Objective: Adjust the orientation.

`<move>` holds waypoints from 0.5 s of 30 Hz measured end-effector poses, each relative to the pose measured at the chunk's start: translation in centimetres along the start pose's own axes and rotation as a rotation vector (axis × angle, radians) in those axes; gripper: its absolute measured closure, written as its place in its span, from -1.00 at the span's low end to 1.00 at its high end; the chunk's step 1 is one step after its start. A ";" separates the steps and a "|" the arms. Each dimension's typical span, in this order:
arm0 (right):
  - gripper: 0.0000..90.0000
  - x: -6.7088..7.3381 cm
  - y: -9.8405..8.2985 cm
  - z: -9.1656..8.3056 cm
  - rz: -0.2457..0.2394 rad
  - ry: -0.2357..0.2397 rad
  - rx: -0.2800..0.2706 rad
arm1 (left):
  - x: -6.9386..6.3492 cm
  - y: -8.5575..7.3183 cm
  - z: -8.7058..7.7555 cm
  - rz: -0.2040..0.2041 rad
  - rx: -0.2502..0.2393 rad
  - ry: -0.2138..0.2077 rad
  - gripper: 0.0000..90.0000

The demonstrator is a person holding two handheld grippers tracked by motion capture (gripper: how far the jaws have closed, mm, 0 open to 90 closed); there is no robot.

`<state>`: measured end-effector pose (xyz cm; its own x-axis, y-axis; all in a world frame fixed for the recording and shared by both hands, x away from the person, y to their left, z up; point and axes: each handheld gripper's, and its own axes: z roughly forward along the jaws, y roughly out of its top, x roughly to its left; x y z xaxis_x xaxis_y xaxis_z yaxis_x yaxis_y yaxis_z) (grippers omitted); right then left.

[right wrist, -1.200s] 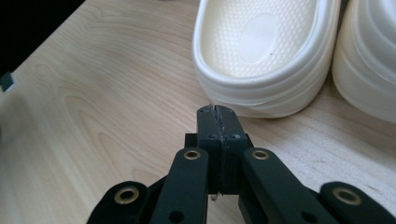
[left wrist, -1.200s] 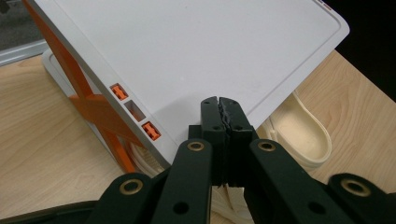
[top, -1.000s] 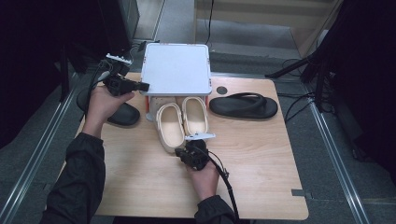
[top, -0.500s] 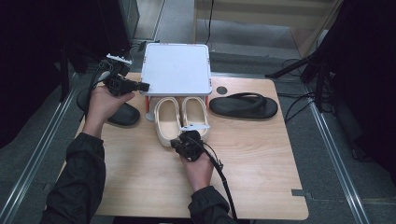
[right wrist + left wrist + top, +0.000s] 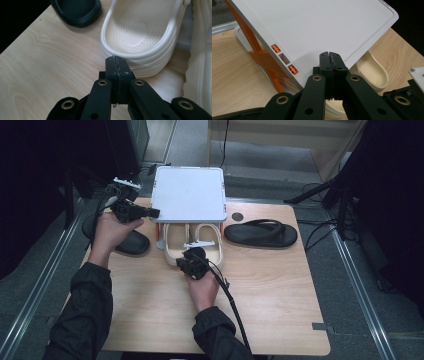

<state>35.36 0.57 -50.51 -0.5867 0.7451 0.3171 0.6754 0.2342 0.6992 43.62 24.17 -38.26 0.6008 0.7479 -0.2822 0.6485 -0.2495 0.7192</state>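
A pair of cream slippers (image 5: 172, 247) lies toe-first partly under a white shelf (image 5: 189, 195) on orange legs (image 5: 264, 57). My right gripper (image 5: 190, 255) is shut and empty. Its tips (image 5: 116, 60) rest against the heel of the left cream slipper (image 5: 140, 37), and the other cream slipper (image 5: 202, 62) lies beside it. My left gripper (image 5: 156, 212) is shut too, with nothing held. It sits at the shelf's left edge, with its tips (image 5: 329, 56) over the white top (image 5: 312, 27). One cream slipper (image 5: 372, 72) pokes out below the shelf.
A black slipper (image 5: 131, 242) lies at the table's left edge, under my left hand; it also appears as the black slipper (image 5: 77, 10) beyond the right gripper. A black flip-flop (image 5: 260, 234) lies right of the shelf. Bare wooden tabletop (image 5: 280, 305) spreads toward the front.
My right gripper has moved away from me toward the shelf, and the cream slippers have slid further under it. The left hand has stayed put.
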 end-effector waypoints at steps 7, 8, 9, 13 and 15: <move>1.00 0.0 1.5 1.3 -0.010 -0.017 -0.001 | 0.0 0.0 0.1 0.004 0.000 0.000 1.00; 1.00 0.1 1.8 1.5 -0.004 -0.031 0.002 | -0.1 0.0 0.1 0.004 0.000 0.000 1.00; 1.00 0.0 2.0 1.8 -0.011 -0.032 -0.003 | -0.1 0.0 0.1 0.003 -0.001 0.002 1.00; 1.00 -0.1 2.6 2.7 0.003 -0.034 -0.021 | -0.1 0.0 0.1 0.003 -0.002 0.000 1.00; 1.00 -0.2 2.8 3.1 0.014 -0.035 -0.028 | -0.1 0.0 0.1 0.004 -0.001 0.000 1.00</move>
<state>38.74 3.00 -50.58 -0.5609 0.7698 0.3047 0.6704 0.2065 0.7127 43.61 24.02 -38.28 0.6039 0.7465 -0.2793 0.6453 -0.2522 0.7211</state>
